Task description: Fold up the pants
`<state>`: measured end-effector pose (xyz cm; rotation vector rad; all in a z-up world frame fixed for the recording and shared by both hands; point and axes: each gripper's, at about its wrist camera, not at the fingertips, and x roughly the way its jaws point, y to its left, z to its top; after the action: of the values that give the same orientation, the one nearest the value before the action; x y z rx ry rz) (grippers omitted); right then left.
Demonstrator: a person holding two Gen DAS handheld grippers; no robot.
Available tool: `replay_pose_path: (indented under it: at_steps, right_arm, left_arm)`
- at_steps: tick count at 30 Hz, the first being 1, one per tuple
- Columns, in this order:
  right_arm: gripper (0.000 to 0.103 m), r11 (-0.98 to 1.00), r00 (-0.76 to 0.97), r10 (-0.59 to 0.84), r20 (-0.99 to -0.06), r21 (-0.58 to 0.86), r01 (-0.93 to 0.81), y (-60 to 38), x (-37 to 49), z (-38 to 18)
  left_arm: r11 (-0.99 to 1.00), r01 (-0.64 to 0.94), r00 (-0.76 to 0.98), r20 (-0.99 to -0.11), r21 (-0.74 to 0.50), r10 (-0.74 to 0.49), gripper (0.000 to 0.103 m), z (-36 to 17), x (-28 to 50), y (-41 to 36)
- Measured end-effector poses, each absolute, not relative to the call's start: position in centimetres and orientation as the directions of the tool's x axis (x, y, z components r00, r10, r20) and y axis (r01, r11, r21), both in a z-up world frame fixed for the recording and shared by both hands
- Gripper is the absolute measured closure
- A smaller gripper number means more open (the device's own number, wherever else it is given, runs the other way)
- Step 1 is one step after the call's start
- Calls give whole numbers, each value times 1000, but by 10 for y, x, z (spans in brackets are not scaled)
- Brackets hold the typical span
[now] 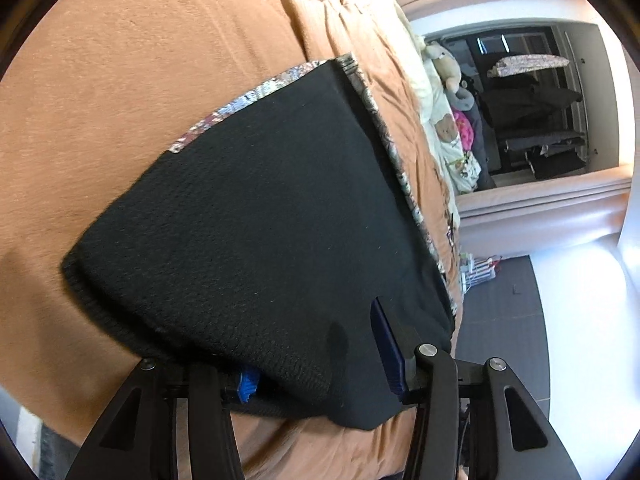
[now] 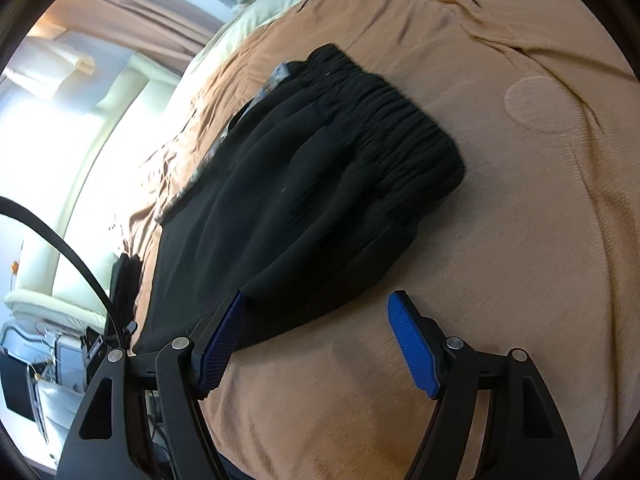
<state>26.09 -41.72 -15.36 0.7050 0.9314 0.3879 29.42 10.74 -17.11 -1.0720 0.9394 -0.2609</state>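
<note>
Left wrist view: folded black knit pants [image 1: 256, 216] lie on the orange blanket-covered bed [image 1: 120, 60], draped across the spread-apart left gripper [image 1: 316, 364]. Right gripper [image 2: 316, 344] hovers released at the pants' edge.

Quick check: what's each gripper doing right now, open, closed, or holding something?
Left gripper: open, jaws set wide around the edge of the black pants.
Right gripper: open, holding nothing, beside the pants.

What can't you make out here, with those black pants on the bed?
- Left view: pants drape over the left gripper, hiding one blue pad; grip unclear.
- Left view: patterned cloth under the pants, only edges show.
- Right view: pants' lower end hidden behind the right gripper.
- Right view: window glare washes out the room.
</note>
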Motion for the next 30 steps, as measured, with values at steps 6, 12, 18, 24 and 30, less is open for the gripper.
replay_pose_path:
  at_steps: [6, 12, 18, 24, 30]
  right_arm:
    - [31, 690, 591, 577, -564, 724, 17, -436, 253, -159]
    - [31, 679, 593, 588, -550, 734, 7, -438, 250, -163]
    - [31, 685, 592, 582, -557, 728, 12, -442, 260, -159]
    - [36, 659, 577, 613, -539, 752, 1, -443, 267, -161]
    - [74, 661, 568, 621, -541, 750, -8, -440, 278, -161]
  left_arm:
    - [471, -202, 600, -489, -859, -634, 52, -171, 289, 89]
    - [486, -146, 586, -472, -861, -659, 52, -166, 285, 67]
    - [528, -100, 618, -469, -843, -631, 52, -158, 293, 67]
    - [534, -100, 609, -476, -840, -634, 52, -161, 297, 59]
    - [500, -109, 574, -465, -859, -674, 71, -167, 291, 52]
